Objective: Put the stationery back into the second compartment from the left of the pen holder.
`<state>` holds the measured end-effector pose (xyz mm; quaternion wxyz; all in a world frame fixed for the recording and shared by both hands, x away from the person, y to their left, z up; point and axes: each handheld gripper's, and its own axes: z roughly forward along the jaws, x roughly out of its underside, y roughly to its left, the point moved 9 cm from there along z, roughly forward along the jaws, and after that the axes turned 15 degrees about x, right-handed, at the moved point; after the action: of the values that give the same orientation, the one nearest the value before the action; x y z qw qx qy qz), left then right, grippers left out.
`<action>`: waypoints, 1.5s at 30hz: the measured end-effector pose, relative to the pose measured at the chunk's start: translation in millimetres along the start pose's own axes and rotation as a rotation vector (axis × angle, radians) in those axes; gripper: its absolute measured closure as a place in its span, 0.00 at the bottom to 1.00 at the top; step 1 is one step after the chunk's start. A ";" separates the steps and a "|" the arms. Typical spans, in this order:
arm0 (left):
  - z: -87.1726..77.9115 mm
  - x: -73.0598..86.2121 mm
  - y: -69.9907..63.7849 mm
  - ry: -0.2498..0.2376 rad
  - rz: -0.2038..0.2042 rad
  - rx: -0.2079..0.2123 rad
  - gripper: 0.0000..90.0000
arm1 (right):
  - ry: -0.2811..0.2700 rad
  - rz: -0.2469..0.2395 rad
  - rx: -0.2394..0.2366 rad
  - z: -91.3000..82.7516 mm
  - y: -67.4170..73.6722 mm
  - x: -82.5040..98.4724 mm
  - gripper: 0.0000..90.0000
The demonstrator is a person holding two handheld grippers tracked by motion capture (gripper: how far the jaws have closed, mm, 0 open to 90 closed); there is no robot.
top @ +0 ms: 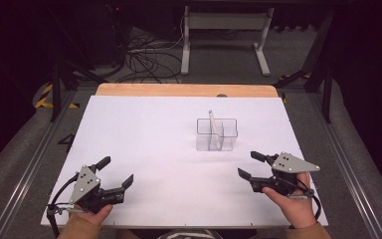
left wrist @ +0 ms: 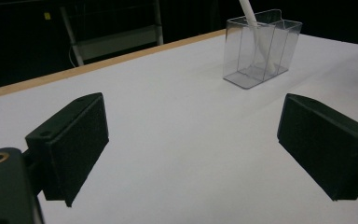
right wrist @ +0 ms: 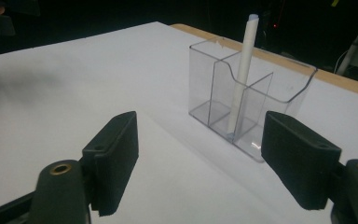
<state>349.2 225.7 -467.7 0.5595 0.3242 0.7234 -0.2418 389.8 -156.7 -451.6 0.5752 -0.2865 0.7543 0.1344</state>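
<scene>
Pen [top: 211, 124]: leans upright in clear holder [top: 217, 134], walls propping it.
Right claw [top: 252, 164]: agape, empty, holder at 11 o'clock.
Left claw [top: 116, 170]: agape, empty, resting on tabletop [top: 144, 129].

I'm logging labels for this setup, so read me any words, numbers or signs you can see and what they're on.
None can be read. The clear holder, the white pen standing in it, the table and both grippers, left and right, carry no legible print.
</scene>
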 end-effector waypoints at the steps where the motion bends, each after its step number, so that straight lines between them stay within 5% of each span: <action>1: 0.1 -0.1 0.3 0.002 0.006 -0.002 0.11 | 0.006 0.006 0.000 0.0 -0.2 3.3 0.31; 10: 1.5 1.6 -1.5 0.021 0.010 0.006 0.10 | -0.033 0.050 -0.031 -1.3 6.2 23.1 0.27; 21: 0.7 6.0 -2.3 0.045 0.021 0.001 0.10 | 0.014 0.057 -0.031 -2.7 11.3 43.0 0.23; 36: 1.6 9.8 -1.8 0.050 0.026 0.006 0.10 | 0.072 0.069 0.026 1.1 7.0 63.9 0.23; 45: 2.3 11.1 1.0 0.039 0.002 0.007 0.10 | 0.053 0.078 0.013 3.9 7.1 63.8 0.23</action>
<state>349.6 226.9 -479.0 0.5443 0.3315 0.7332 -0.2371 377.7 -166.7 -514.0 0.5513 -0.2566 0.7806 0.1445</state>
